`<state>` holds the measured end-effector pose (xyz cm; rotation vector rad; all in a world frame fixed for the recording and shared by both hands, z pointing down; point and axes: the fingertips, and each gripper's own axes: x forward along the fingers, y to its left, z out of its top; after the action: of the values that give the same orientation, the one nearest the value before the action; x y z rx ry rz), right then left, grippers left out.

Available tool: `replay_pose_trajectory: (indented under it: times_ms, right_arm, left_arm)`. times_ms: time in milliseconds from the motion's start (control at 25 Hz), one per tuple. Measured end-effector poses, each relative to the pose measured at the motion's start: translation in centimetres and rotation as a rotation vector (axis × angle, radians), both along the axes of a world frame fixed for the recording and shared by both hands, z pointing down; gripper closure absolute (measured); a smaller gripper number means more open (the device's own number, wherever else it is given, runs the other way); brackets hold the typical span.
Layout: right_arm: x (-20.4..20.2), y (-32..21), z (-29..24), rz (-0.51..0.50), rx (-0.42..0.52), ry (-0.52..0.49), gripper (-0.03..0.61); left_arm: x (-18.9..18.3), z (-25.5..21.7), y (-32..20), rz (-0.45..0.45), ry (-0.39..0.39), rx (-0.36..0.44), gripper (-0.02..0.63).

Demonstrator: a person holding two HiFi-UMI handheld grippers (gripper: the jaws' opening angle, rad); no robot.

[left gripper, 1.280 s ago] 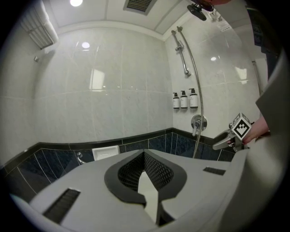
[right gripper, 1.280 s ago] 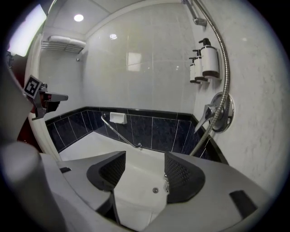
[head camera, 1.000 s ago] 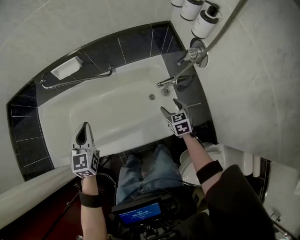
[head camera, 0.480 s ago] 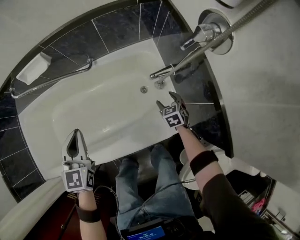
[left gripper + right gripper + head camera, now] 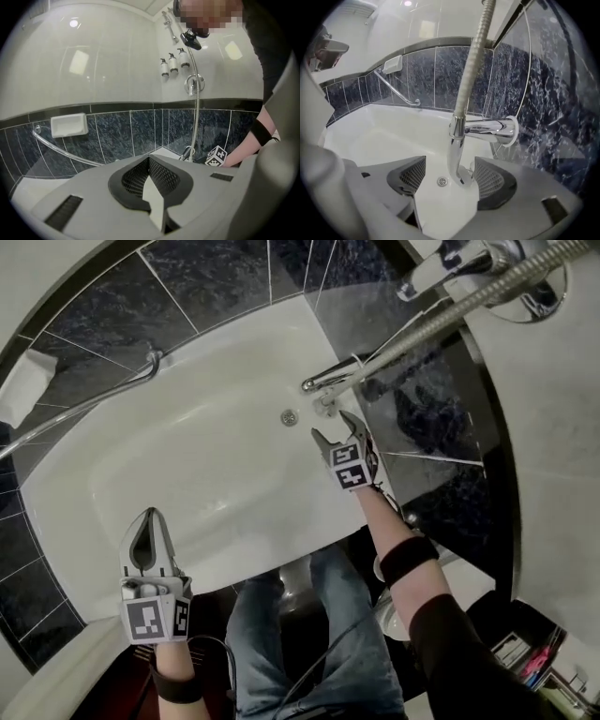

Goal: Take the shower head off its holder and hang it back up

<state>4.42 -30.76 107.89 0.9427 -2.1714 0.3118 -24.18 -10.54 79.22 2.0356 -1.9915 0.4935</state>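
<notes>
Sinking toward the tub, we leave the shower head hung up, left gripper closed empty, right gripper jaws just widening, gripping nothing.

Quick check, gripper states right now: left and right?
Left gripper: shut, empty.
Right gripper: open, jaws just widened, nothing gripped; tub spout close ahead.

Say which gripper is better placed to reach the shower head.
Right, probably: the right gripper, empty, jaws just opened wider, sits by the hose below the shower head; the left gripper is shut and farther off.
</notes>
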Motion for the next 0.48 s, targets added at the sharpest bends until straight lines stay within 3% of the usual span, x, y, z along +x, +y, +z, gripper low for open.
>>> replay_pose_trajectory:
  times_ms: [320, 480]
  right_arm:
    - [-0.8, -2.8, 4.3, 0.009, 0.038, -0.057, 0.231]
    - [-1.5, -3.7, 5.6, 0.008, 0.051, -0.081, 0.272]
  left_arm:
    - [0.8, 3.4, -0.7, 0.022, -0.007, -0.004, 0.614]
    - [0.3, 4.8, -0.5, -0.003, 0.01, -0.017, 0.614]
